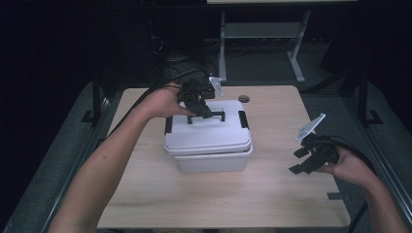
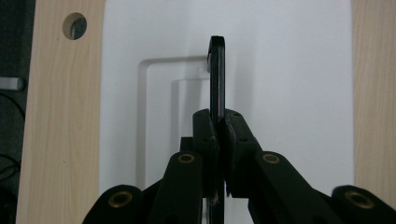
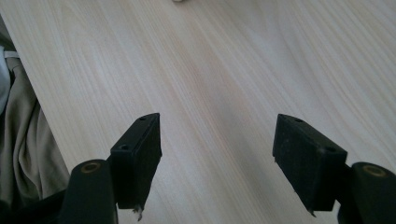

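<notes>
A white plastic box with a white lid stands in the middle of the wooden table. A black carry handle stands upright on the lid. My left gripper reaches over the back of the box and is shut on that handle. In the left gripper view the thin handle rises edge-on from between the closed pads of my left gripper, over the lid. My right gripper hovers over bare table to the right of the box, open. In the right gripper view, nothing but wood lies between the jaws of the right gripper.
Black latches sit at the two ends of the lid. A round cable hole lies near the table's far edge. Beige cloth hangs past the table's edge. A white desk frame stands behind the table.
</notes>
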A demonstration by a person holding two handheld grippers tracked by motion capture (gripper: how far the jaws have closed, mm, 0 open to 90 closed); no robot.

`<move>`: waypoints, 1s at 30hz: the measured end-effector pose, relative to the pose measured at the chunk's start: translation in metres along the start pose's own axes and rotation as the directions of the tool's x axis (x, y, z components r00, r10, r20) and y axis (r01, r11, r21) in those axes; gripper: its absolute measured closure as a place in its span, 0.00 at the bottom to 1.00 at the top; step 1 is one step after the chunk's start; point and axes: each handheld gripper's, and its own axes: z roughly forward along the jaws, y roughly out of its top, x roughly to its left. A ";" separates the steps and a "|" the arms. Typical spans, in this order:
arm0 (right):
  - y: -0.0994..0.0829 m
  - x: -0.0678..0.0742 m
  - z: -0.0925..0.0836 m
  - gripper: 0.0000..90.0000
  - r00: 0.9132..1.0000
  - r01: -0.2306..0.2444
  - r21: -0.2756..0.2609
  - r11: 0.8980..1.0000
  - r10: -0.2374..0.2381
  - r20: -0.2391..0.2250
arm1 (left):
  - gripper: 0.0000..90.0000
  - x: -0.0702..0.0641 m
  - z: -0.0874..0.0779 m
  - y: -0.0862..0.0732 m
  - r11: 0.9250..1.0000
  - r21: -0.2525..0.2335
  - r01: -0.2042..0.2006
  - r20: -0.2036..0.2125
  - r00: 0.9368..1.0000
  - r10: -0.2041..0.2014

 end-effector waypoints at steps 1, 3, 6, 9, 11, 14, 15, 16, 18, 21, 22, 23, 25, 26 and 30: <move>0.000 0.000 0.000 0.35 1.000 0.001 0.000 1.000 -0.001 -0.003 | 0.94 0.000 0.002 0.001 1.000 -0.002 -0.002 0.002 1.000 0.002; 0.001 0.001 0.000 0.35 1.000 0.006 0.005 1.000 -0.006 -0.006 | 0.94 0.000 0.004 0.003 1.000 0.001 -0.007 0.005 1.000 0.007; 0.002 0.002 0.000 0.35 1.000 0.008 -0.001 1.000 -0.008 -0.004 | 0.94 0.000 0.008 0.006 1.000 -0.003 -0.012 0.007 1.000 0.012; 0.002 0.002 -0.001 0.35 1.000 0.006 -0.002 1.000 -0.006 -0.004 | 0.94 0.001 0.010 0.007 1.000 -0.003 -0.015 0.009 1.000 0.015; 0.001 0.001 0.000 0.35 1.000 0.005 -0.001 1.000 -0.005 -0.002 | 0.94 0.001 0.012 0.008 1.000 -0.004 -0.013 0.009 1.000 0.013; -0.001 0.001 0.001 0.35 1.000 0.002 -0.001 1.000 -0.002 -0.005 | 0.94 0.001 0.017 0.009 1.000 0.012 -0.018 0.017 1.000 0.017; -0.001 0.001 0.001 0.35 1.000 0.002 -0.001 1.000 -0.002 -0.005 | 0.94 0.001 0.017 0.009 1.000 0.012 -0.018 0.017 1.000 0.017; -0.002 0.001 0.001 0.35 1.000 0.002 -0.001 1.000 -0.002 -0.004 | 0.94 0.001 0.018 0.009 1.000 0.011 -0.017 0.019 1.000 0.017; -0.002 0.001 0.001 0.35 1.000 0.003 -0.002 1.000 -0.003 -0.004 | 0.94 0.001 0.020 0.010 1.000 0.015 -0.021 0.018 1.000 0.021; -0.002 0.001 0.000 0.35 1.000 0.003 -0.003 1.000 -0.003 0.000 | 0.94 0.000 0.023 0.010 1.000 0.014 -0.020 0.019 1.000 0.020; -0.002 0.001 -0.001 0.35 1.000 0.001 -0.002 1.000 -0.001 0.000 | 0.94 0.000 0.023 0.011 1.000 0.017 -0.024 0.019 1.000 0.023; -0.002 0.001 -0.001 0.35 1.000 0.004 -0.002 1.000 -0.004 -0.001 | 0.94 0.000 0.023 0.011 1.000 0.017 -0.024 0.018 1.000 0.024; -0.002 0.002 -0.001 0.35 1.000 0.003 -0.001 1.000 -0.003 0.001 | 0.94 0.000 0.023 0.011 1.000 0.018 -0.024 0.019 1.000 0.024; -0.001 0.001 -0.001 0.35 1.000 0.005 -0.005 1.000 -0.005 -0.001 | 0.94 -0.001 0.024 0.011 0.999 0.021 -0.025 0.018 1.000 0.025; 0.001 0.001 0.001 0.35 1.000 0.007 -0.005 1.000 -0.007 -0.003 | 0.94 -0.001 0.024 0.011 1.000 0.022 -0.022 0.020 1.000 0.022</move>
